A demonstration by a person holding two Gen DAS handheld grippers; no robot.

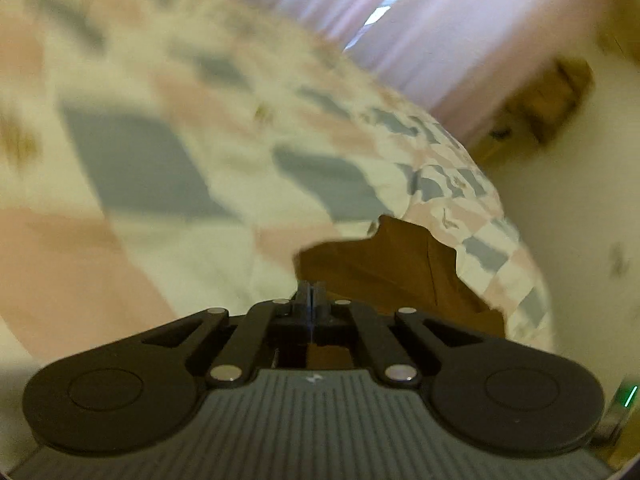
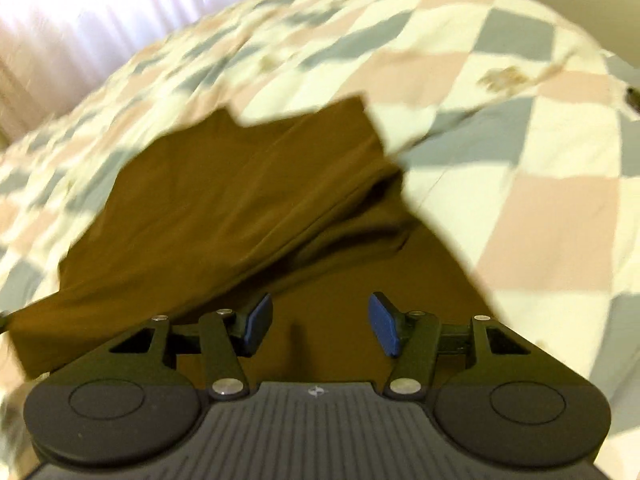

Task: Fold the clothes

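Observation:
A brown garment [image 2: 224,200] lies on a checked quilt [image 2: 520,128], one layer lifted and folded over the part below. My right gripper [image 2: 320,326] is open just above the brown cloth, its blue pads [image 2: 380,322] apart and empty. In the left wrist view my left gripper [image 1: 310,294] is shut on an edge of the brown garment [image 1: 392,264], which hangs from the jaws over the quilt [image 1: 160,168]. The view is blurred.
The quilt covers a bed with pink, grey and cream squares. Pale curtains [image 1: 360,8] hang behind the bed. A cream wall [image 1: 560,208] and a brown wooden piece [image 1: 548,96] stand to the right of the bed's edge.

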